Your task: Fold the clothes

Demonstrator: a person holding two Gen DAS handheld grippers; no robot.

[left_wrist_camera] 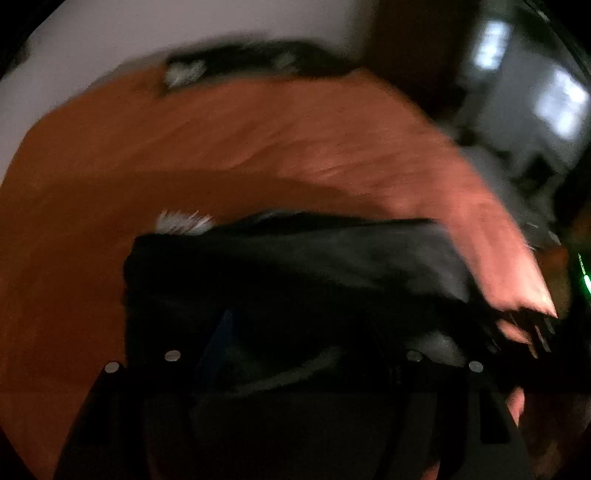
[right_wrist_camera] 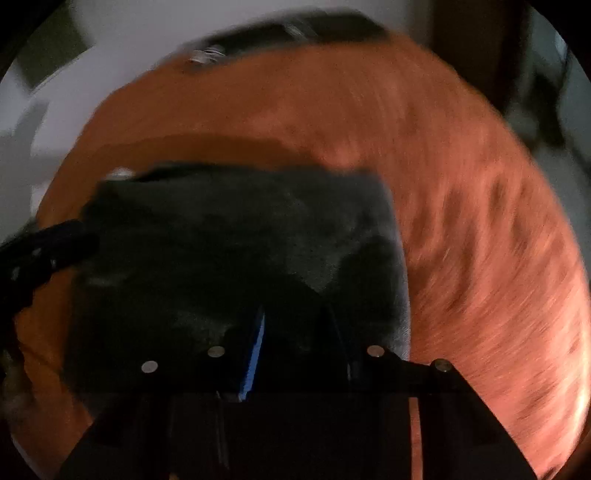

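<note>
A black garment [left_wrist_camera: 295,266] lies folded on an orange bed cover [left_wrist_camera: 184,147]; a white label [left_wrist_camera: 184,221] shows at its far left corner. My left gripper [left_wrist_camera: 295,325] is over its near edge, dark against the cloth, and I cannot tell how the jaws stand. In the right wrist view the same garment [right_wrist_camera: 221,229] fills the middle. My right gripper [right_wrist_camera: 295,321] is over its near right part, with a blue pad [right_wrist_camera: 255,354] on the left finger and cloth between the fingers. The left gripper [right_wrist_camera: 44,243] enters from the left edge. Both views are blurred.
Another dark garment [left_wrist_camera: 251,59] with a white label lies at the far edge of the bed by a pale wall; it also shows in the right wrist view [right_wrist_camera: 295,29]. A bright window [left_wrist_camera: 554,96] and dim furniture are at the right.
</note>
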